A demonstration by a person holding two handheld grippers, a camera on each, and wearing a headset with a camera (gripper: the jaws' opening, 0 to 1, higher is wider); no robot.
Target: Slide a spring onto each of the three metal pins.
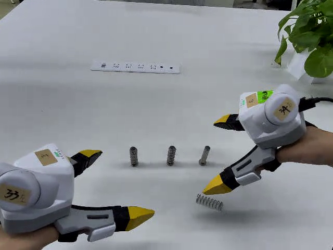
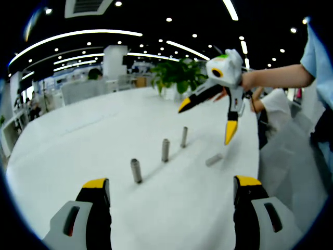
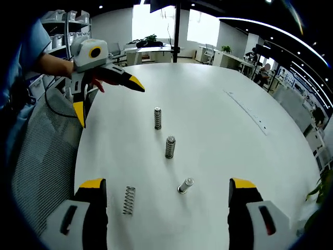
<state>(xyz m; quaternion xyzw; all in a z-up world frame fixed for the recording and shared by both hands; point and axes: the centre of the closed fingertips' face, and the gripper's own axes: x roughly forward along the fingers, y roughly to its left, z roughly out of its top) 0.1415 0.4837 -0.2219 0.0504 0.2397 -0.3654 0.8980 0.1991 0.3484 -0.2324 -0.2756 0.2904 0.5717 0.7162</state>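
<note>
Found two of the three pins already fitted: left pin (image 1: pixel 134 156) and middle pin (image 1: pixel 171 155), both upright at centre of the head view. Found right pin (image 1: pixel 204 155) bare, upright, in line with the other two.

Located loose spring (image 1: pixel 209 202) lying on its side on the surface (image 1: pixel 78 104) at lower centre of the frame. Placed it near the right pin but apart from it, just below the lower jaw tip of the right gripper (image 1: pixel 221 153).

Recorded right gripper spread wide and empty, at right of frame. Recorded left gripper (image 1: pixel 118 183) also spread wide and empty, at lower left, well apart from the loose spring.

Judged loose spring light, thin-wired, compliant along its length, and liable to roll or skid on the smooth surface. Judged a hard pinch likely to squash the coils or flick it away. Advised a light hold across the coils near mid-length, leaving the bore and the leading end clear.

Judged right pin stiff, but possibly tipped by a sideways knock. Could not confirm whether fixed to the surface.
</note>
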